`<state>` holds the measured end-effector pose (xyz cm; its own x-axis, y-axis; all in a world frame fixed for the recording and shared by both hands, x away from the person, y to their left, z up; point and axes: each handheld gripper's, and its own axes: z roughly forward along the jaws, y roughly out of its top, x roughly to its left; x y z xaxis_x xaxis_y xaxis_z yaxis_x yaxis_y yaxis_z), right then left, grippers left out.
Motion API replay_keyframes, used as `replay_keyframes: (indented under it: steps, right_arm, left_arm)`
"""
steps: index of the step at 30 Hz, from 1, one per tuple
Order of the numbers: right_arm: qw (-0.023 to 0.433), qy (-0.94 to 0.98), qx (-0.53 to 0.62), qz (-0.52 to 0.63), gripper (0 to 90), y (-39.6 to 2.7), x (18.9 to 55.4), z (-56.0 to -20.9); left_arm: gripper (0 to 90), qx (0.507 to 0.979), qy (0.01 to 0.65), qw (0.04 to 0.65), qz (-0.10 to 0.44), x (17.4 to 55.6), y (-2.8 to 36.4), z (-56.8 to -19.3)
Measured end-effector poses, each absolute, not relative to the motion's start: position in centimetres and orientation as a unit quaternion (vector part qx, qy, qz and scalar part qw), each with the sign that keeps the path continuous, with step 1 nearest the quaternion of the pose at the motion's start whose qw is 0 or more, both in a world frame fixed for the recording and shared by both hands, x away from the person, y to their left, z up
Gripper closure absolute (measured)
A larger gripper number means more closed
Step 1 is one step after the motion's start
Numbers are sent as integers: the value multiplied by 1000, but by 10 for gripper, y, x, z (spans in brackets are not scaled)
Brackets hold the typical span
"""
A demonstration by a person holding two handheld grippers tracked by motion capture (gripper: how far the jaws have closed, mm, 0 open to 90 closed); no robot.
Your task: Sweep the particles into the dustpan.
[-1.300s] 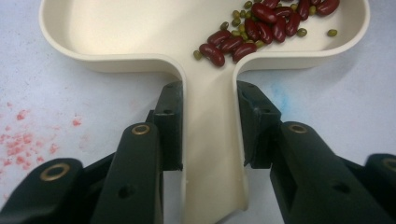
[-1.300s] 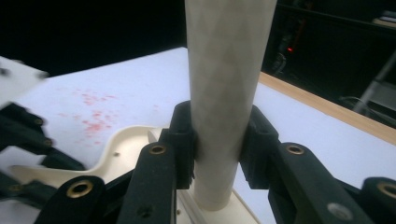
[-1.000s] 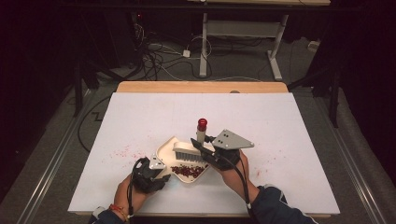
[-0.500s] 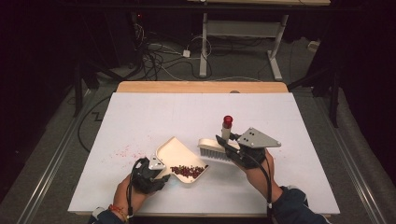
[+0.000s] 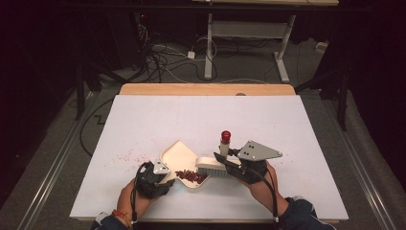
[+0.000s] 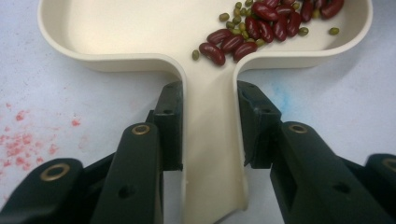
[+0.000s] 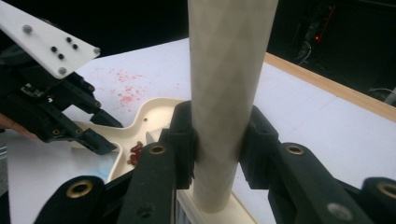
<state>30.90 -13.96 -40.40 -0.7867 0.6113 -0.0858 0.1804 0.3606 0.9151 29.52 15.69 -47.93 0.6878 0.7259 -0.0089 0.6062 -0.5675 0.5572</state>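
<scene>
Left gripper sits at the near-left of the white table, jaws clamped on the handle of a cream dustpan; in the left gripper view the two black pads press the handle's sides w/ no gap, and the dustpan lies flat on the table, its open tray pointing away from the person. Dark red beans mixed w/ smaller green ones sit in the tray near the handle end, mostly on the right side in that view; from the high view the same beans lie in the near-right corner of the pan. Right gripper is just right of the dustpan, jaws clenched on the pale handle of a brush; in the right gripper view the round cream handle stands upright between the pads, gripped on both sides, w/ the brush head below at the frame's bottom edge. From the high view the brush's head w/ bristles lies right at the dustpan's right edge, touching or nearly so, can't tell which, and the handle ends in a red knob sticking up behind the gripper. A grey three-cornered plate tops the right gripper. Faint red specks dot the table left of the dustpan, near but apart from it. Beyond the table's far wood edge, cables and a desk frame on the dark floor.
</scene>
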Motion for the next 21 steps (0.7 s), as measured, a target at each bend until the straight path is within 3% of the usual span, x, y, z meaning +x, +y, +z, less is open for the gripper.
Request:
replay_keyframes:
  steps: [11,21]
  right_arm:
    - [234,777,243,532,701,-148,306,-390]
    - [258,770,274,515,701,-154,325,-403]
  left_arm:
    - [636,878,379,270,111,295,157,-479]
    - [636,878,379,271,111,295,157,-479]
